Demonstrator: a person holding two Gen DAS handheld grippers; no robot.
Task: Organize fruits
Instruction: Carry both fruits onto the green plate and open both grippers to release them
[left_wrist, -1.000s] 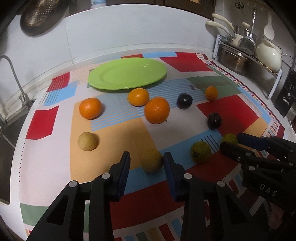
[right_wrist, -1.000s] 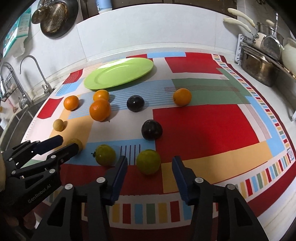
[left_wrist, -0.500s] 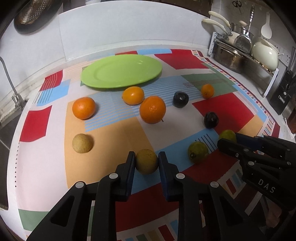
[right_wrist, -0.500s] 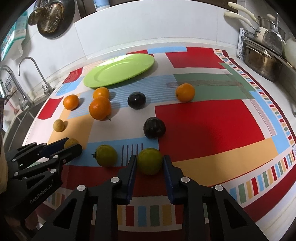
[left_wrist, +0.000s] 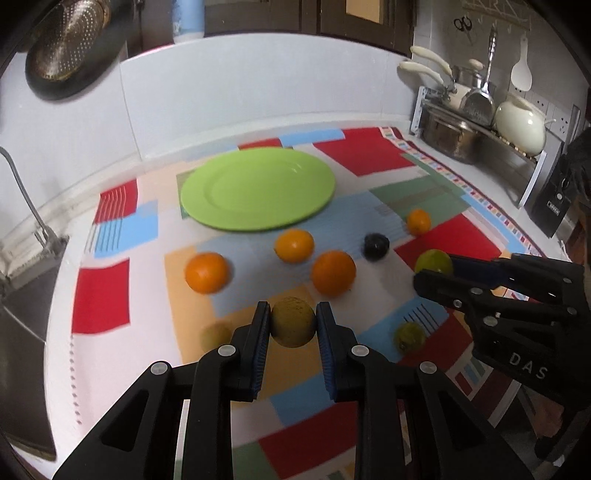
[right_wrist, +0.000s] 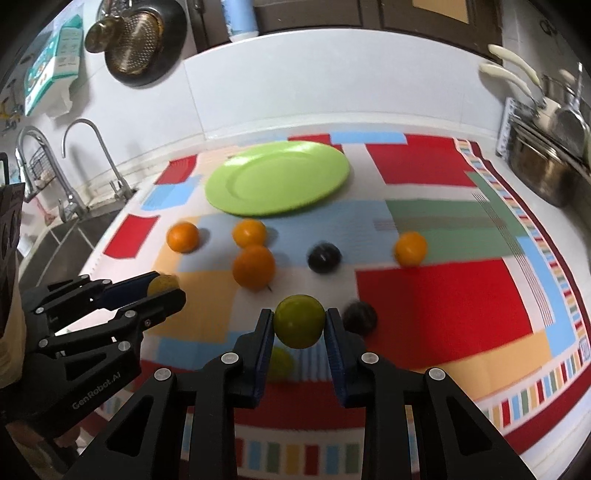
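Left gripper: I am holding the left gripper (left_wrist: 293, 328) clamped on a brownish-yellow fruit (left_wrist: 293, 322), its blue pads pressing on both sides, the fruit sitting well in front of the green plate (left_wrist: 258, 190).
Right gripper: I am holding the right gripper (right_wrist: 299, 324) clamped on a green fruit (right_wrist: 300, 321), also well in front of the green plate; in the left wrist view this same fruit is showing at the tips of the other tool, off to the plate's front right.
Plate: I am seeing it lying bare at the back of the patterned mat (right_wrist: 436, 295), with nothing on it.
Oranges: I am counting four on the mat. Two oranges (right_wrist: 249, 232) are lying just in front of the plate's near rim, one big orange (right_wrist: 253, 266) a little further forward, and a small orange (right_wrist: 410, 248) apart to the plate's front right.
Dark fruits: I am seeing one dark plum (right_wrist: 324, 257) between the big orange and the small orange, and a second dark plum (right_wrist: 360, 317) further forward from the plate, just beside my right gripper's fingers.
Other fruit: a second green fruit (left_wrist: 409, 336) is lying on the mat far in front of the plate; a blurred brownish one (left_wrist: 216, 334) is lying at about the same depth, to the plate's front left.
Surroundings: a sink faucet (right_wrist: 101, 147) is standing left of the plate, and a steel pot (left_wrist: 448, 136) is sitting to its right.
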